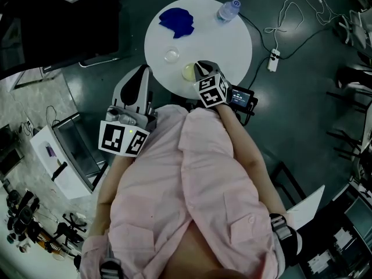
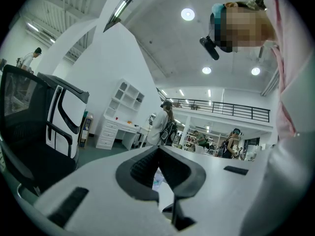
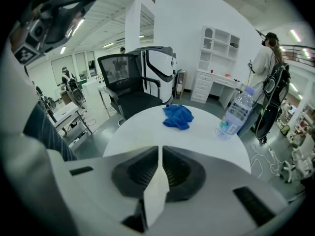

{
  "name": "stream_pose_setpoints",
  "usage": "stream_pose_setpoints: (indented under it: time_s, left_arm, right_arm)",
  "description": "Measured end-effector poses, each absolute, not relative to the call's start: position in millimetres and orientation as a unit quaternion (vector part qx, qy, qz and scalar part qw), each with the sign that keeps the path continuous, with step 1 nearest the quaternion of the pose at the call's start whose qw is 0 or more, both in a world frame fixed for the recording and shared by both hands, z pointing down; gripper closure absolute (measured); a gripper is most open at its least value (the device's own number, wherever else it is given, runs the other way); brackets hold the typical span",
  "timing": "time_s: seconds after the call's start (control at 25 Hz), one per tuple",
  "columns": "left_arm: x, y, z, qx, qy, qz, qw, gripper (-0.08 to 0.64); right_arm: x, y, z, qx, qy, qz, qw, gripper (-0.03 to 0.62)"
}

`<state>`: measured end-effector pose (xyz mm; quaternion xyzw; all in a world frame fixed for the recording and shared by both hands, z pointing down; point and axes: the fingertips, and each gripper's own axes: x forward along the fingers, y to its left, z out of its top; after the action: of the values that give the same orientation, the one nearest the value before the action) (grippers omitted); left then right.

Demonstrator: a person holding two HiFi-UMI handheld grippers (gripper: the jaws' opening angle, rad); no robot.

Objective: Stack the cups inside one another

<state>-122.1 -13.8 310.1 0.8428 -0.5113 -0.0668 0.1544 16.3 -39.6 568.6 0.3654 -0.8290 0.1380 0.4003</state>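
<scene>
Item 1. Round white tabletop point(image 1: 235, 45): carries two cups. It also carries a crumpled blue cloth point(image 1: 177, 21) at the far side and a clear plastic water bottle with a blue cap point(image 1: 228, 10) near the far right edge.

Item 2. Pale yellowish see-through plastic cup point(image 1: 188, 72): at the near edge of the tabletop, right at the tip of the right claw point(image 1: 196, 71). In the right gripper view the jaws are drawn almost together with a thin pale wall point(image 3: 156, 191) pinched between the pads. I take that to be this cup's side, gripped at the rim. Whether its base has left the tabletop I cannot tell.

Item 3. Small clear plastic cup point(image 1: 171, 55): upright, near the yellowish cup but apart from it, a little further in and to the left, touched by nothing.

Item 4. Left claw point(image 1: 143, 71): held off the near-left edge of the tabletop, close to the person's pink shirt. Its jaws are together with nothing between them.

Step in hand, as I judge it: the first cup is grasped and nesting has not begun.

Next move calls for: lifting the yellowish cup clear, centring it over the clear cup and lowering it straight in. A one-sided pinch lets the cup hang tilted, so it needs levelling. The clear cup is light and unheld, so a nudge could slide it
</scene>
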Motion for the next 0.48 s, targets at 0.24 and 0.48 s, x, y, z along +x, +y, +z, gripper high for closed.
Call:
stream_pose_setpoints:
  time_s: [0.24,0.48]
  left_arm:
    - [-120.0,-13.1,309.2,0.844,-0.509,-0.067,0.153,0.551]
    - [-120.0,-10.9,309.0,0.845,-0.509,-0.065,0.153,0.551]
  right_arm:
    - [17.9,-40.5,563.0,0.373,-0.832,0.139,0.388,0.552]
    - [15.4,-38.3,558.0,0.371,-0.837,0.141,0.377,0.558]
